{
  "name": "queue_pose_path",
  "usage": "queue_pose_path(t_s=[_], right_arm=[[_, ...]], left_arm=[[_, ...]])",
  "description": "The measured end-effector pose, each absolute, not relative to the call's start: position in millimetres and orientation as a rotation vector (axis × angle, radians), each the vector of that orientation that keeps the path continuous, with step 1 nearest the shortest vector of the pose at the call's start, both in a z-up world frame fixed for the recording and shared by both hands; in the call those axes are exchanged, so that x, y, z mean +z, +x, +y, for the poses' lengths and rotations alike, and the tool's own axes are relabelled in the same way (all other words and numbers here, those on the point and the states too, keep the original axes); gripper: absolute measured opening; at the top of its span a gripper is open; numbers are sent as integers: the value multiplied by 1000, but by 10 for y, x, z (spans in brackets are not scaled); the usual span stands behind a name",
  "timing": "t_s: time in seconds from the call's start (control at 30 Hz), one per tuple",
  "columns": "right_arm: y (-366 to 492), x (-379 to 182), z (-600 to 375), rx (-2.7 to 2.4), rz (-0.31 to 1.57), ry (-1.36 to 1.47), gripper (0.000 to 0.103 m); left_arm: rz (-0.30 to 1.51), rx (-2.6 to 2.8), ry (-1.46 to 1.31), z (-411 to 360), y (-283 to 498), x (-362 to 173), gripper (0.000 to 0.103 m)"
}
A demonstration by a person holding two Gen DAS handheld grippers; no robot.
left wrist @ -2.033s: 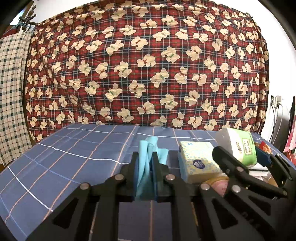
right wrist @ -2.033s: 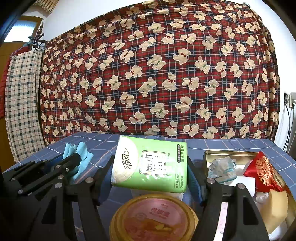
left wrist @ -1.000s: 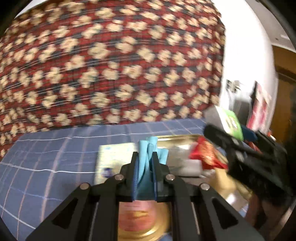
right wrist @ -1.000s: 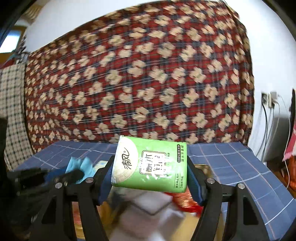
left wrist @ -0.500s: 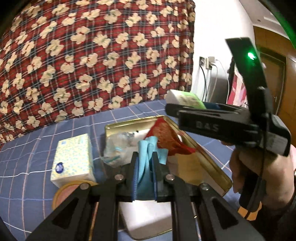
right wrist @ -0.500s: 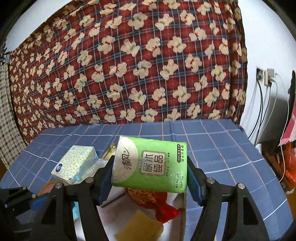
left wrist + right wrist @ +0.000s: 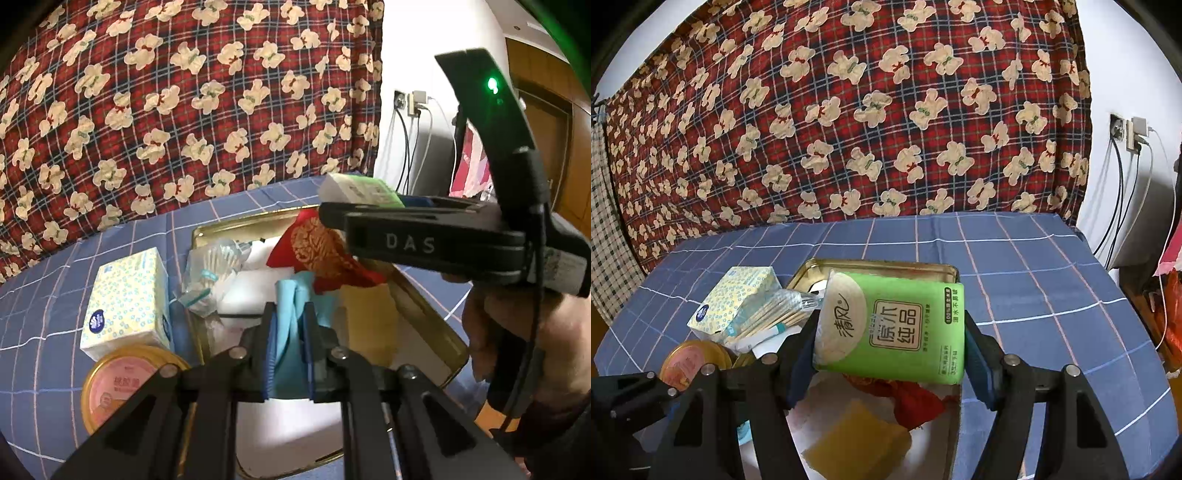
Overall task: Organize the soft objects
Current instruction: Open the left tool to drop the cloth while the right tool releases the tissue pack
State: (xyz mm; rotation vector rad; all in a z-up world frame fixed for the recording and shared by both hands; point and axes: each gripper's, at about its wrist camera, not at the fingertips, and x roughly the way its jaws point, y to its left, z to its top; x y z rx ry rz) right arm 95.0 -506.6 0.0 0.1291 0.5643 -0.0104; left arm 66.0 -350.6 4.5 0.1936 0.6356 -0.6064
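Observation:
My left gripper (image 7: 289, 317) is shut on a folded light-blue cloth (image 7: 291, 306) and hangs over the near part of a gold metal tray (image 7: 424, 317). My right gripper (image 7: 890, 332) is shut on a green tissue pack (image 7: 901, 325), held above the same tray (image 7: 951, 271); in the left wrist view it reaches in from the right with the pack (image 7: 358, 190) at its tip. In the tray lie a red embroidered pouch (image 7: 321, 254), a yellow sponge (image 7: 860, 439), a bag of cotton swabs (image 7: 210, 269) and a white block (image 7: 251, 291).
A yellow-and-white tissue box (image 7: 127, 299) and a round gold-lidded tin (image 7: 122, 391) stand left of the tray on the blue checked tablecloth (image 7: 1034, 288). A red bear-print blanket (image 7: 849, 110) hangs behind. Cables and a wall socket (image 7: 1126, 136) are at the right, past the table's edge.
Both grippers have swung right and come down over the gold tray, still gripping the cloth and the tissue pack. The tray's contents now lie right under them.

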Motion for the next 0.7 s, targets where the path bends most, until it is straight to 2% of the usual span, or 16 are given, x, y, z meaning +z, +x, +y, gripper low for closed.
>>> queue_pose_path(t_s=[0.07,0.1,0.17,0.23,0.7], right_arm=[[960,-13,-5058,-5,573,135,72],[965,-20,-5050,-2,577,136,74],[960,-31,-5033,5,581,134,82],[931,-23,-5032,10,568,141,85],[691,101,-4959,-23,475,153,87]], left_arm=[[643,-602,193,-3504,669,21,13],[645,-597,190,-3495,673,14,18],[648,-589,190,-3483,677,10,33],[646,-595,188,-3475,660,20,55],[567,-553,139,-3271,565,191,69]])
